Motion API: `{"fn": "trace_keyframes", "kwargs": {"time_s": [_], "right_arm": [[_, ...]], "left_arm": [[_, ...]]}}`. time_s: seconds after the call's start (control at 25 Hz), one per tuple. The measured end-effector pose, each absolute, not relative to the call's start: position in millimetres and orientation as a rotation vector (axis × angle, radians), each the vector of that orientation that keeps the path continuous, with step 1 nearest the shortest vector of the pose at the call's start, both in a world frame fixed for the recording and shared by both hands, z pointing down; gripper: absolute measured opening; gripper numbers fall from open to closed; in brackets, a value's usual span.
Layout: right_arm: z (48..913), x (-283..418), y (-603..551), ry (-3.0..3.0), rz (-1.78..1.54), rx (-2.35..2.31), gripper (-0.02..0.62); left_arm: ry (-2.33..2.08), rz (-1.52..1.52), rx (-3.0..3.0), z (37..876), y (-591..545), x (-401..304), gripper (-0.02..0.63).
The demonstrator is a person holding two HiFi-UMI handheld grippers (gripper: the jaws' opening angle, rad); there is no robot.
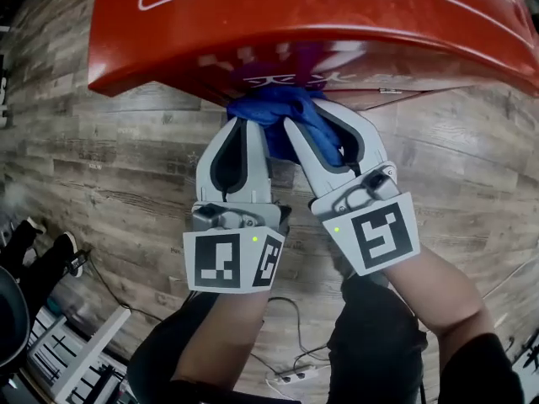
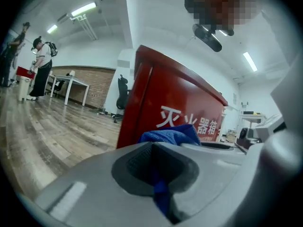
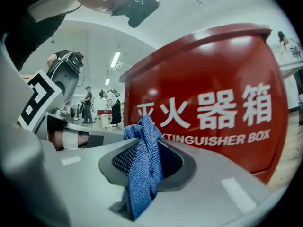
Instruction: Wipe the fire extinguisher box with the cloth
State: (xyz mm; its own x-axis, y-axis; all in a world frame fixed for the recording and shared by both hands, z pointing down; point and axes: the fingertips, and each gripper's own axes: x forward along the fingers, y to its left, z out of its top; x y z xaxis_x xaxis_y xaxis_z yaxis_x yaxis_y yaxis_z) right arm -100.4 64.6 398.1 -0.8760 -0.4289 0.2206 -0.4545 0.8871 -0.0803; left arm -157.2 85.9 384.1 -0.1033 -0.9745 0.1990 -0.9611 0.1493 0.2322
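Note:
The red fire extinguisher box (image 1: 295, 23) fills the top of the head view, its front face with white lettering seen in both gripper views (image 2: 189, 122) (image 3: 222, 112). A blue cloth (image 1: 282, 112) is bunched just below the box's front edge. My left gripper (image 1: 253, 124) is shut on one side of the cloth (image 2: 173, 136). Close beside it on the right, my right gripper (image 1: 312, 124) is shut on the cloth (image 3: 144, 164) too. The cloth sits right in front of the box face; contact is hidden.
A wood-plank floor (image 1: 101, 167) lies all round the box. Cables and a power strip (image 1: 295, 377) lie by the person's feet. A black chair base (image 1: 13, 310) and white frame (image 1: 76, 352) stand at the lower left. People stand far off by a table (image 2: 71, 86).

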Motion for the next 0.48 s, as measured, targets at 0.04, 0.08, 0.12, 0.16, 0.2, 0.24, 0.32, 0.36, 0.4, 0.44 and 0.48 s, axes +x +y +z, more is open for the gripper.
{"fn": "trace_keyframes", "kwargs": {"time_s": [0.04, 0.08, 0.12, 0.16, 0.2, 0.24, 0.32, 0.36, 0.4, 0.44, 0.48], "right_arm": [[391, -88, 59, -2.851, 0.198, 0.717, 0.11], [385, -75, 52, -2.843, 0.207, 0.759, 0.11], [379, -61, 45, -2.835, 0.218, 0.8, 0.11], [373, -45, 37, -2.827, 0.229, 0.84, 0.11], [367, -28, 27, -2.823, 0.232, 0.879, 0.11], [361, -10, 18, -2.827, 0.224, 0.92, 0.11], [352, 27, 0, -2.815, 0.19, 1.015, 0.11], [350, 46, -7, -2.79, 0.181, 1.066, 0.11], [349, 64, -14, -2.765, 0.179, 1.114, 0.11], [347, 79, -22, -2.744, 0.176, 1.156, 0.11], [344, 91, -29, -2.73, 0.169, 1.191, 0.11]], "left_arm": [[-2.106, -0.054, 1.895, 379, 79, -148, 0.0], [-2.086, -0.044, 1.922, 374, 73, -137, 0.0], [-2.068, -0.035, 1.946, 369, 66, -126, 0.0], [-2.053, -0.029, 1.967, 365, 59, -114, 0.0], [-2.036, -0.029, 1.99, 361, 52, -101, 0.0], [-2.016, -0.034, 2.016, 357, 44, -87, 0.0], [-1.967, -0.036, 2.078, 349, 28, -59, 0.0], [-1.94, -0.028, 2.108, 348, 21, -45, 0.0], [-1.916, -0.016, 2.134, 347, 15, -32, 0.0], [-1.893, 0.001, 2.157, 348, 9, -21, 0.0], [-1.872, 0.018, 2.177, 349, 4, -11, 0.0]]}}
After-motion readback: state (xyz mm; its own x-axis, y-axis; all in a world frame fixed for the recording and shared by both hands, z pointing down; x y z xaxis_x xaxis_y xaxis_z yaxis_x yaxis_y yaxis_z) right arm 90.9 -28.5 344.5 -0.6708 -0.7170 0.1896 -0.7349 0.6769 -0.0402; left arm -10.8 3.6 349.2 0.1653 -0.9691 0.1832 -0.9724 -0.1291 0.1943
